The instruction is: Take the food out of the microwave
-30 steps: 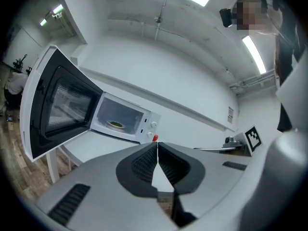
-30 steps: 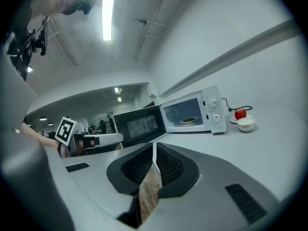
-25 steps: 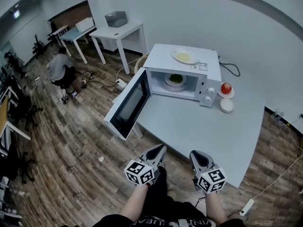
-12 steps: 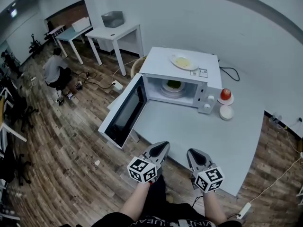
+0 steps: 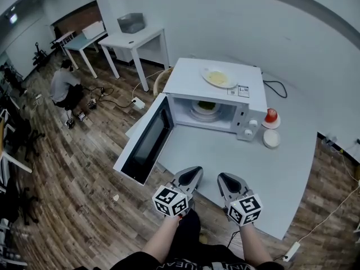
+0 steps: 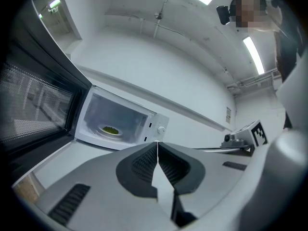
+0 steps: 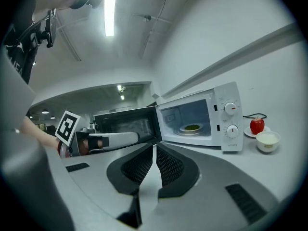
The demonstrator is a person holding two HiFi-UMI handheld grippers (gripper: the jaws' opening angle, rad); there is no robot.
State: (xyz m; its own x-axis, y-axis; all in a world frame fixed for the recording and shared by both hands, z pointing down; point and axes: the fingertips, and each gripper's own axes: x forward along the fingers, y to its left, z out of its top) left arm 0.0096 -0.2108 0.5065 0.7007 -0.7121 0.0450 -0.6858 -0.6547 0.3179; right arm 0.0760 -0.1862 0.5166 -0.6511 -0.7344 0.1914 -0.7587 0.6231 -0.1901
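Note:
A white microwave (image 5: 247, 89) stands on the white table (image 5: 225, 156) with its door (image 5: 143, 145) swung wide to the left. Inside it a plate of green food (image 5: 206, 106) rests on the turntable; the same plate of food (image 6: 110, 130) shows in the left gripper view and again (image 7: 192, 127) in the right gripper view. My left gripper (image 5: 194, 175) and right gripper (image 5: 223, 179) hover side by side over the table's near edge, well short of the oven. Both are shut and hold nothing.
A plate with yellowish food (image 5: 218, 77) lies on top of the microwave. To its right sit a red apple on a saucer (image 5: 271, 116) and a white bowl (image 5: 271, 138). A person (image 5: 63, 86) crouches on the wood floor far left, near other white tables (image 5: 138, 38).
Both grippers have come forward toward the table and microwave, staying shut. The microwave and its open door now lie nearer in the head view.

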